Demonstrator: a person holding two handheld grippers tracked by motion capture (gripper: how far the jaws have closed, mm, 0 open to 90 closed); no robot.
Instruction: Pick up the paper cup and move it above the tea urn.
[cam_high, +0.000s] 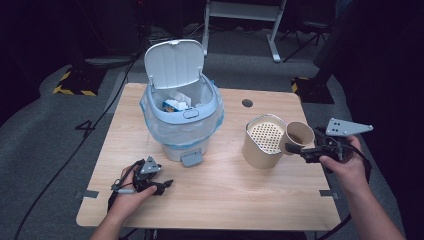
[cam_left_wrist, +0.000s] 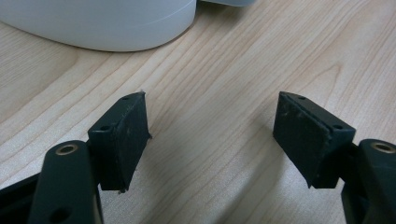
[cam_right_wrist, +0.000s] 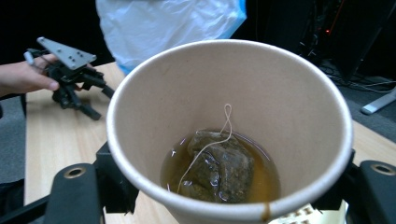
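Pouring step in hand, by the look of it: right gripper, at four o'clock on the table, clamped across a paper cup, jaws partly spread to the cup's width and pressing its wall on both sides; cup tipped toward nine o'clock, its mouth just above the rim of a tan canister fitted with a perforated strainer top; inside the cup, seen in the right gripper view, a shallow pool of brown tea with a soaked tea bag and its string lying up the inner wall; a brown drip already at the near lip.

Left gripper, at seven o'clock, resting low over the wood, jaws wide apart and holding nothing, bare tabletop between the pads; base of the white bin just beyond it toward twelve o'clock; bin at centre, lid up, liner bag draped over its rim, scraps inside.

Next move, as a judgement: more tilt toward nine o'clock, lip kept over the strainer holes and not the canister's outer wall; slow enough for the liquid to drain through; bag likely to slide and catch on the mesh; firm but gentle squeeze, thin paper wall prone to buckling; then probably bag and cup to the open bin at ten o'clock.
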